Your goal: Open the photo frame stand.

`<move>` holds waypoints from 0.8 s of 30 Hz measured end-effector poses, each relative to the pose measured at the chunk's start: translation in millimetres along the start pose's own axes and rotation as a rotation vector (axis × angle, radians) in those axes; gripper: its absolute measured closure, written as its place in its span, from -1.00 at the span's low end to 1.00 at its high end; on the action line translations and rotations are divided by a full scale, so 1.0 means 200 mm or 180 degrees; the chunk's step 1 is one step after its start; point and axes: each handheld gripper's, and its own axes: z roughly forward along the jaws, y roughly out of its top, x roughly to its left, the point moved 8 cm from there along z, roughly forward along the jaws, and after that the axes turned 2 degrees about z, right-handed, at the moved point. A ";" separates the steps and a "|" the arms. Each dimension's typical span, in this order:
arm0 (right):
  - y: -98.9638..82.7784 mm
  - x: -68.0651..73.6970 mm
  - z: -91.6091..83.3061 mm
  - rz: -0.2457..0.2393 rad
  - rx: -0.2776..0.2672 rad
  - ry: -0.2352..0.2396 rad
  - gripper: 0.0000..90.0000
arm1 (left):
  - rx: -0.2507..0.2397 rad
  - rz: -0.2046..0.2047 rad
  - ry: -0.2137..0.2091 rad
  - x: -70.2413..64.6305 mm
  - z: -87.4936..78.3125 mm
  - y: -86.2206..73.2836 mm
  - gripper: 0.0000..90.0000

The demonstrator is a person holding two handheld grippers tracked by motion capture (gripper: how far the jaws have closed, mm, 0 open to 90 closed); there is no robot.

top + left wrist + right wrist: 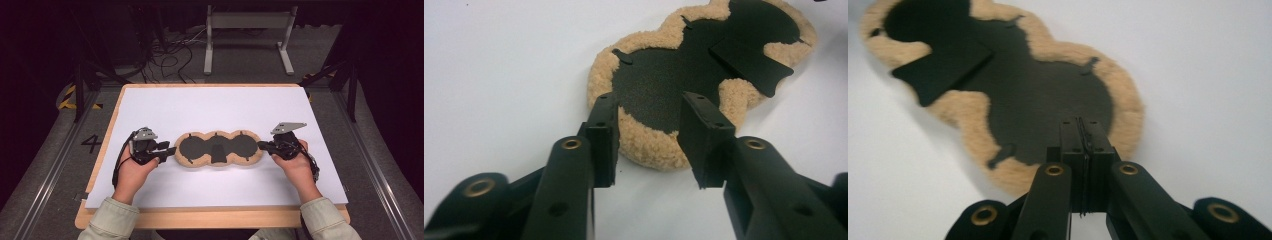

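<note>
Both tongs sit at the ends of the fluffy tan pad lying flat in the middle of our white table. Our left gripper has its jaws apart, with the pad's edge between them but not squeezed. Our right gripper is shut tight, and we cannot tell if it pinches the pad's rim. We think we are letting go. Next, both hands, low and pointing inward, should pull back.
</note>
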 end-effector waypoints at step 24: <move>0.04 0.44 0.13 -0.0455 0.0335 0.0619 1.00 | -0.0056 -0.0005 -0.0022 0.05 -0.02 0.03 -0.35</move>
